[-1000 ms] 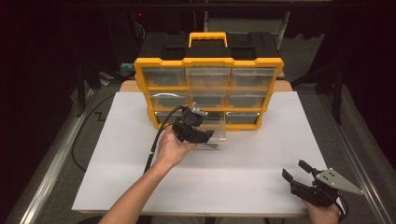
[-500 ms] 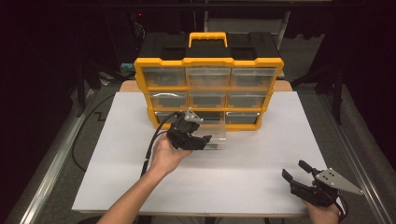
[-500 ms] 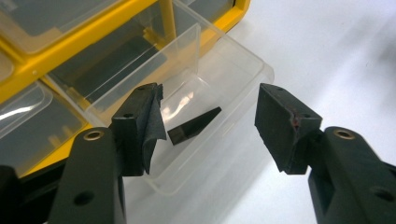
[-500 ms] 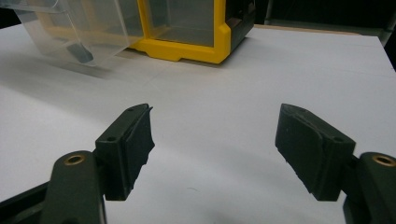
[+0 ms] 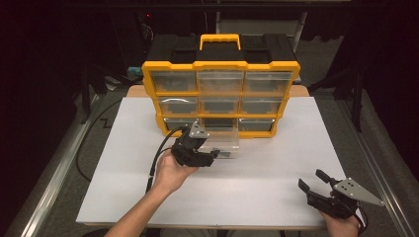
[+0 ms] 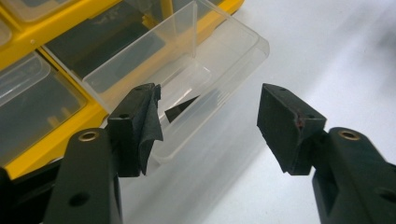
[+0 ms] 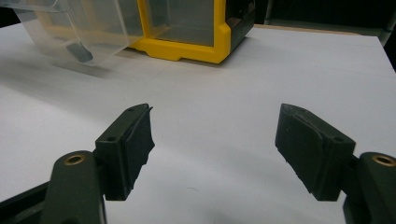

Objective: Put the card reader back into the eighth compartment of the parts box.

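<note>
Near the middle of the white desk point(image 5: 276, 163), just in front of the yellow box of drawers point(image 5: 220, 84), sits a clear drawer point(image 5: 223, 143) pulled far out of the bottom row. A small dark thing point(image 6: 180, 108) lies inside it.

The left gripper point(image 5: 210, 157) has moved. A second ago it was up close to the box, at the drawer's front. Now it is a bit nearer the person's edge of the desk, and the drawer sticks out more than before. So the drawer looks like it was pulled open, and that step seems about done.

From the left gripper view, the two black jaws stand wide apart with nothing between them. The drawer's front corner sits just past them, so the gripper has let go or is only beside it.

Over by the near right corner of the desk, the right gripper point(image 5: 312, 181) has not moved. Its jaws are wide apart too, and they hold nothing. The bare desk is under them.

Next, one gripper could likely reach into the drawer for the small dark thing.
</note>
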